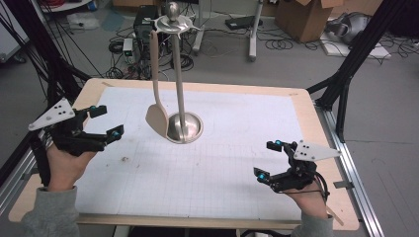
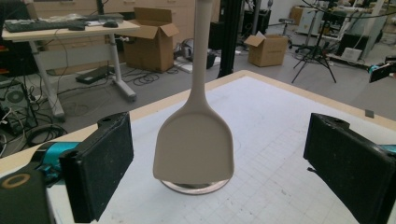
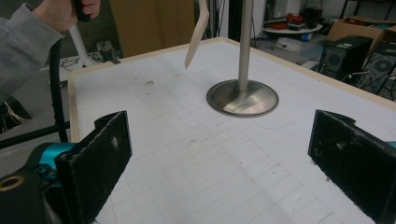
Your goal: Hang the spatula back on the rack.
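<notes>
A beige spatula (image 1: 157, 106) hangs by its handle end from the top disc of a steel utensil stand (image 1: 179, 74), which stands on the gridded table (image 1: 222, 163) toward its far middle. Hung this way, the spatula's blade dangles just beside the stand's round base (image 1: 187, 127), clear of the table, so it can be reached from the side and lifted off without moving the stand. In the left gripper view the blade (image 2: 194, 144) sits almost dead centre between the two black pads, with the base's rim peeking out just below it; my reading is that the left claw is lined up on the spatula for a grasp.

The left claw (image 1: 103, 122) is held up off the table, well to the left of the stand, its jaws spread wide and holding nothing. The hand (image 1: 66, 165) beneath it is raised with the forearm coming up from the table's near edge, and the jaws point toward the stand.

The right claw (image 1: 269, 160) rests lower and nearer the person, well to the right of the stand, also wide open and empty. Its hand (image 1: 309, 200) sits close to the near edge, the jaws angled inward. In the right gripper view, the stand's pole (image 3: 245, 42) and base appear ahead of it, well apart from the pads; it looks to be waiting.
</notes>
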The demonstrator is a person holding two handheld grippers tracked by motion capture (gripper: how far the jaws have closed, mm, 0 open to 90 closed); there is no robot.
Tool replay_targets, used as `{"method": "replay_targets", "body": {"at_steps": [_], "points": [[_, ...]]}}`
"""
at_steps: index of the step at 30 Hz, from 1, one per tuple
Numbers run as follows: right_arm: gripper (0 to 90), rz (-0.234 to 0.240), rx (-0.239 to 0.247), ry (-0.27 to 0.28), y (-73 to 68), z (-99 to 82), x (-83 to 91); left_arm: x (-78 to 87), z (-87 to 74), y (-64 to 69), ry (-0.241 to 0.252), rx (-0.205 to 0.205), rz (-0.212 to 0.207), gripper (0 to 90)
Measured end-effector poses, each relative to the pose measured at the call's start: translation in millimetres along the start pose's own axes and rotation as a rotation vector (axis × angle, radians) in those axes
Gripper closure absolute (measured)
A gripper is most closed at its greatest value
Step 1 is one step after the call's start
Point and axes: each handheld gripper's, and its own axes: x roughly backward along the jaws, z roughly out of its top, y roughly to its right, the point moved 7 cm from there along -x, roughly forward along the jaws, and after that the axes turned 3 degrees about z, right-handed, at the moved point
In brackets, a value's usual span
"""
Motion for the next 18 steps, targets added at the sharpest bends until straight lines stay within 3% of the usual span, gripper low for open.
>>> {"method": "replay_targets", "body": {"at_steps": [14, 18], "points": [[5.3, -0.015, -0.001, 0.042, 3.9, 7.3, 2.2, 28.8, -14.3, -1.3, 0.028, 0.011, 0.039, 8.8], [5.3, -0.023, -0.004, 0.054, 6.1, 8.5, 4.4, 35.9, -19.0, -1.5, 0.032, 0.008, 0.066, 8.8]]}}
